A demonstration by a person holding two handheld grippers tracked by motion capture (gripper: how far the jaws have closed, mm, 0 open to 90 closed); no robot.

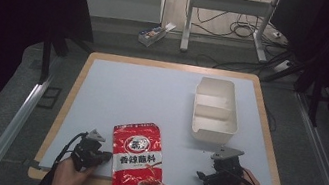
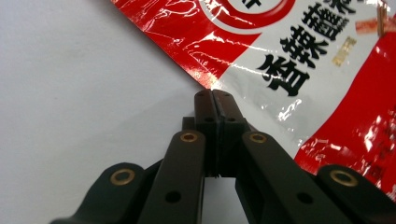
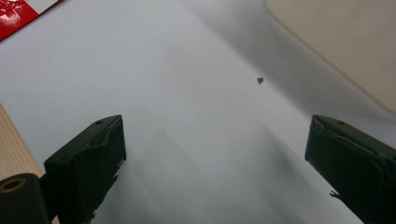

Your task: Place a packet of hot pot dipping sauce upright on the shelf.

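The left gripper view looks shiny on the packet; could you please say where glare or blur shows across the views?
Left gripper view: white glare streaks on the red packet, jaws sharp. Right gripper view: jaws soft, table evenly lit. High view: dark, vignetted edges.

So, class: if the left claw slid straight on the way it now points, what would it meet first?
The left claw, jaws closed, points at the edge of the red-and-white packet, so it would meet that first; whether the tips already touch it is unclear.
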